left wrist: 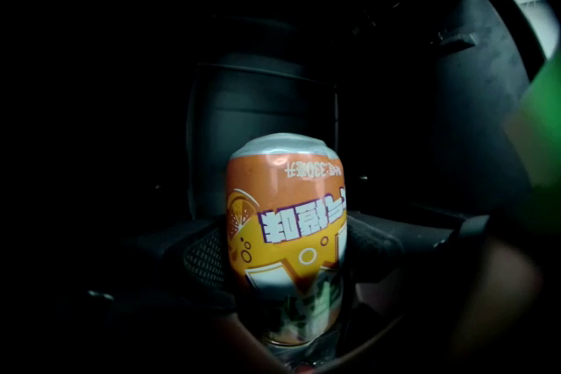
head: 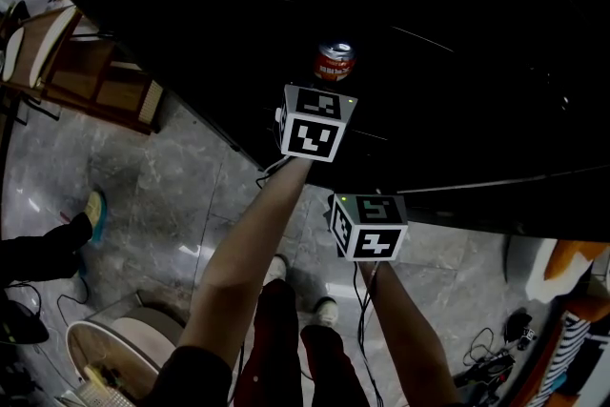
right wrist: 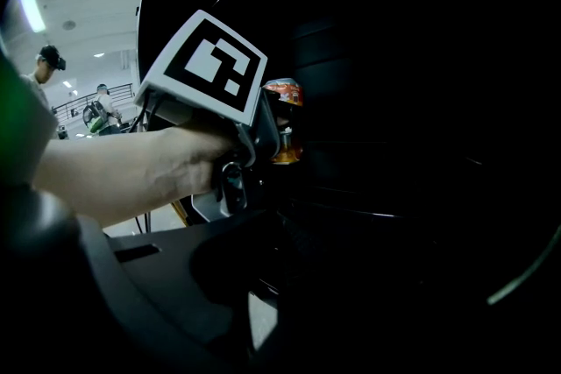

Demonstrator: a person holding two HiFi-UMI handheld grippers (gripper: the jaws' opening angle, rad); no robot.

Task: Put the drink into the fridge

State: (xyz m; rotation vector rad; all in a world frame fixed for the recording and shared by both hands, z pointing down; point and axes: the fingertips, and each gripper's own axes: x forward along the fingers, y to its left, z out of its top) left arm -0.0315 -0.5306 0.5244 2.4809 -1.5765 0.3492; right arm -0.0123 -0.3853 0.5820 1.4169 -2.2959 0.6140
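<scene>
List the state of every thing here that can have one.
drink can: clamped between the jaws of the left gripper.
left gripper: shut on the drink can.
right gripper: nothing seen in it; too dark to tell whether it is open or shut.
fridge: too dark to tell whether its door is open.

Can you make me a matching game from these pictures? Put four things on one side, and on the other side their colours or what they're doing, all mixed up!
Things:
1. can
2. fridge
3. floor
4. left gripper

Matches:
A. grey and shiny
B. shut on the can
C. orange with a silver top
D. black

Right pairs: 1-C, 2-D, 3-A, 4-B.
</scene>
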